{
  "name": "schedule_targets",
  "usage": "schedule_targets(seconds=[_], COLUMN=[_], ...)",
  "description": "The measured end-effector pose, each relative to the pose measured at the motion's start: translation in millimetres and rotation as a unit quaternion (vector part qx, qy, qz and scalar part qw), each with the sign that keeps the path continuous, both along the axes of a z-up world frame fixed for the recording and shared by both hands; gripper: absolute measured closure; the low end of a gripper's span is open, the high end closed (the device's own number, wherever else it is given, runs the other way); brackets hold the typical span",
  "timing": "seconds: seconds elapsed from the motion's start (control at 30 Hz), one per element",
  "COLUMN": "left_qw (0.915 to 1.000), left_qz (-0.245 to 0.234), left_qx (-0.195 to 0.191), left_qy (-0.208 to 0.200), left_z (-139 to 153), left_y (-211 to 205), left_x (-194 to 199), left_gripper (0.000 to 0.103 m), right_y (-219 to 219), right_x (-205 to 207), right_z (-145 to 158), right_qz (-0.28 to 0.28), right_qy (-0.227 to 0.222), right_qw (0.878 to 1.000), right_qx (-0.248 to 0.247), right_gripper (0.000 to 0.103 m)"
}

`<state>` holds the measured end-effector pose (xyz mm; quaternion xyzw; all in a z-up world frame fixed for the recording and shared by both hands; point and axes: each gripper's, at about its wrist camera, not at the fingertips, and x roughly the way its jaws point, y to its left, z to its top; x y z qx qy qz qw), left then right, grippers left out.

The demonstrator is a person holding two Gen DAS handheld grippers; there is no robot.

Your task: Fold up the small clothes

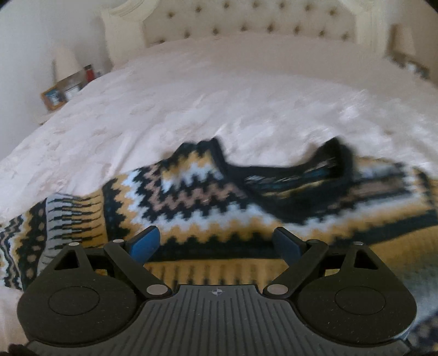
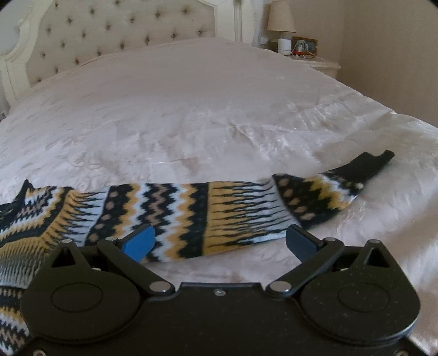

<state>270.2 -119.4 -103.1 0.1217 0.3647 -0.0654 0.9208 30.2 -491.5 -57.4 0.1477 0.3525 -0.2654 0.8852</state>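
Observation:
A knitted sweater (image 1: 208, 202) with black, yellow, white and tan zigzag bands lies spread on the bed. Its black collar (image 1: 301, 169) is rumpled at the far edge in the left wrist view. My left gripper (image 1: 217, 242) hangs open just above the chest part, blue pads wide apart, nothing between them. In the right wrist view one sleeve (image 2: 224, 213) stretches to the right and ends in a black cuff (image 2: 366, 164). My right gripper (image 2: 220, 241) is open over the near edge of that sleeve, and its fingers grip no cloth.
A white satin bedspread (image 2: 205, 115) covers the wide bed, with a tufted headboard (image 1: 246, 24) behind. A nightstand with a lamp (image 2: 282, 22) stands at the right, another with a picture frame (image 1: 53, 95) at the left.

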Motion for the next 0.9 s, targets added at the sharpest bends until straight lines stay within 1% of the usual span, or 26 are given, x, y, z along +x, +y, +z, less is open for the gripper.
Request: schedule_targets(seconds=[0.03, 0.07, 0.1, 0.17, 0.2, 0.27, 0.33, 0.43, 0.47, 0.57, 0.63, 0.7, 0.8, 0.9], left_qw=[0.9999, 0.9998, 0.9999, 0.9990, 0.9983, 0.9979, 0.9977, 0.9967, 0.9964, 0.9964, 0.9965, 0.9964, 0.9963, 0.9961], left_qz=[0.007, 0.011, 0.010, 0.016, 0.019, 0.017, 0.015, 0.017, 0.018, 0.019, 0.019, 0.020, 0.020, 0.020], left_qx=[0.008, 0.008, -0.012, -0.042, -0.055, -0.057, -0.055, -0.070, -0.074, -0.073, -0.073, -0.074, -0.076, -0.079], left_qy=[0.006, 0.011, 0.005, -0.005, -0.008, -0.023, -0.037, -0.037, -0.037, -0.037, -0.036, -0.035, -0.034, -0.034], left_z=[-8, -15, -20, -26, -27, -28, -30, -29, -29, -29, -30, -30, -30, -31], left_y=[1, 5, 12, 22, 26, 26, 25, 28, 28, 27, 27, 27, 26, 27], left_x=[7, 12, 14, 14, 13, 7, 2, 1, 3, 4, 4, 5, 5, 6], left_gripper=[0.012, 0.009, 0.007, 0.001, 0.001, 0.001, 0.001, 0.001, 0.001, 0.000, 0.000, 0.000, 0.000, 0.000], right_y=[1, 3, 5, 16, 22, 39, 58, 97, 111, 140, 152, 163, 170, 170], right_x=[2, 5, 10, 25, 33, 55, 82, 126, 142, 180, 199, 218, 238, 247], right_z=[0, 1, 1, 3, 2, 3, 2, -3, -5, -12, -17, -23, -35, -44], right_qz=[0.004, 0.009, 0.017, 0.043, 0.059, 0.100, 0.149, 0.230, 0.257, 0.307, 0.321, 0.328, 0.336, 0.343], right_qy=[-0.003, -0.009, -0.014, -0.023, -0.029, -0.042, -0.049, -0.052, -0.053, -0.056, -0.056, -0.049, -0.024, 0.002], right_qw=[1.000, 1.000, 1.000, 0.999, 0.998, 0.994, 0.988, 0.972, 0.965, 0.950, 0.945, 0.943, 0.941, 0.938], right_qx=[0.000, 0.001, 0.003, 0.003, 0.006, 0.012, 0.015, -0.006, -0.014, -0.020, -0.024, -0.032, -0.043, -0.047], right_gripper=[0.002, 0.002, 0.002, 0.004, 0.004, 0.008, 0.011, 0.019, 0.019, 0.020, 0.020, 0.020, 0.023, 0.024])
